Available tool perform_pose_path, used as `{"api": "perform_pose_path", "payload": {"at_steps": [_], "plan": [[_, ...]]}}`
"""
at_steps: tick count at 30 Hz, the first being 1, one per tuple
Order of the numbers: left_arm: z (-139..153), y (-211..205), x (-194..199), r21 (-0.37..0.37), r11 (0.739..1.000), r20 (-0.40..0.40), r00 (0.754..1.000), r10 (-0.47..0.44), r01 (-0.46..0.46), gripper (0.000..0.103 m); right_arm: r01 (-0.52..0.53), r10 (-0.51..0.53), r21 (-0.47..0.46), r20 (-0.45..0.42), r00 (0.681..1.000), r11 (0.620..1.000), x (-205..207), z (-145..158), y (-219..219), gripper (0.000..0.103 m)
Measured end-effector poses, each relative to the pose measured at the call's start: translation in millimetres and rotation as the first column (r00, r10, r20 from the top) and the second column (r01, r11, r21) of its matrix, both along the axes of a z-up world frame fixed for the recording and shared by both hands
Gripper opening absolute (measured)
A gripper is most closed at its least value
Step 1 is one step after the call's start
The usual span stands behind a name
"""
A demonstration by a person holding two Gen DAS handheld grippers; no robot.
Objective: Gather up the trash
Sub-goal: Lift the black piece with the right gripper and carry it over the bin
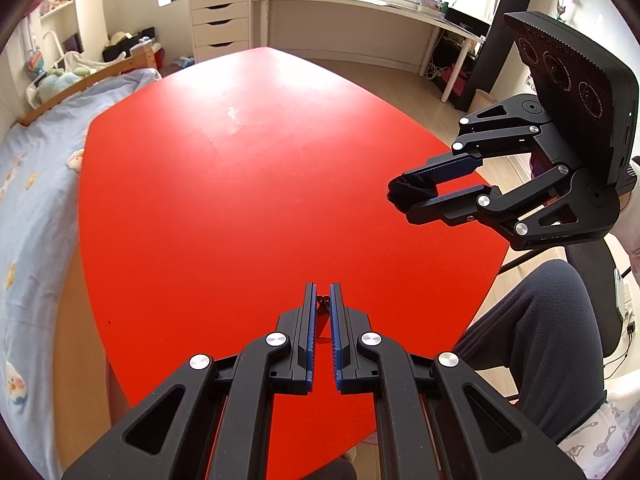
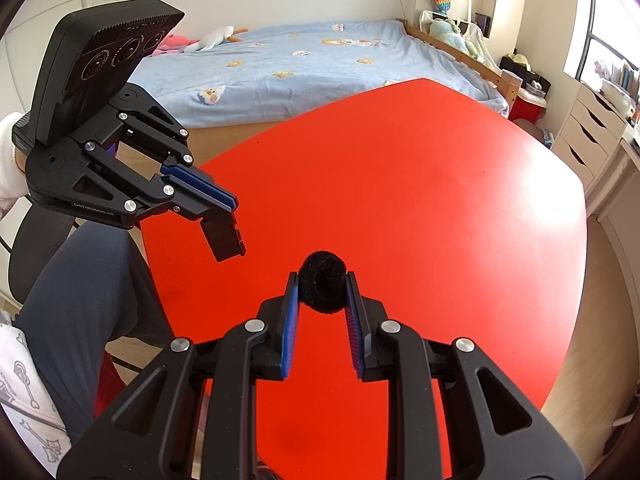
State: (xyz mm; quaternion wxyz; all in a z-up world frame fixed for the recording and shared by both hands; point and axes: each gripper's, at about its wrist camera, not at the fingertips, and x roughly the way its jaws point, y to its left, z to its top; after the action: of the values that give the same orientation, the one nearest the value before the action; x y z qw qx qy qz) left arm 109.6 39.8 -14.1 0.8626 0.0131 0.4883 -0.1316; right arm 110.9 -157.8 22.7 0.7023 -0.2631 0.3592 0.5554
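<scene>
Above the red table [image 1: 240, 160] my left gripper [image 1: 323, 292] is shut on a small black clip [image 1: 323, 303], of which only a dark bit shows between the pads. From the right wrist view, that clip [image 2: 225, 242] hangs as a flat black piece under the left gripper [image 2: 232, 206]. My right gripper [image 2: 322, 280] is shut on a black fuzzy hair ring [image 2: 323, 286], which bulges past the fingertips. In the left wrist view, the right gripper [image 1: 404, 196] hovers over the table's right edge with the hair ring [image 1: 412, 192] at its tips. Both grippers are off the red table [image 2: 440, 200].
A bed with a light blue sheet [image 2: 320, 60] runs along the table's far side. White drawers [image 1: 219, 20] and a white desk [image 1: 360, 8] stand by the windows. A person's leg in dark trousers [image 1: 540, 340] and a chair sit at the table's near edge.
</scene>
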Motion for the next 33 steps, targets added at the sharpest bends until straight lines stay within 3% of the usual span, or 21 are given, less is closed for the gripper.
{"api": "perform_pose_path", "payload": {"at_steps": [20, 33], "plan": [[29.9, -33.0, -59.1, -0.020, 1.000, 0.081, 0.997, 0.012, -0.011, 0.006, 0.101, -0.102, 0.082, 0.014, 0.995, 0.992, -76.5, 37.5, -48.9, 0.021], [33.6, -49.4, -96.4, -0.053, 0.999, 0.112, 0.994, 0.017, -0.011, 0.006, 0.154, -0.152, 0.105, -0.031, 0.988, 0.982, -117.0, 35.1, -70.8, 0.021]]}}
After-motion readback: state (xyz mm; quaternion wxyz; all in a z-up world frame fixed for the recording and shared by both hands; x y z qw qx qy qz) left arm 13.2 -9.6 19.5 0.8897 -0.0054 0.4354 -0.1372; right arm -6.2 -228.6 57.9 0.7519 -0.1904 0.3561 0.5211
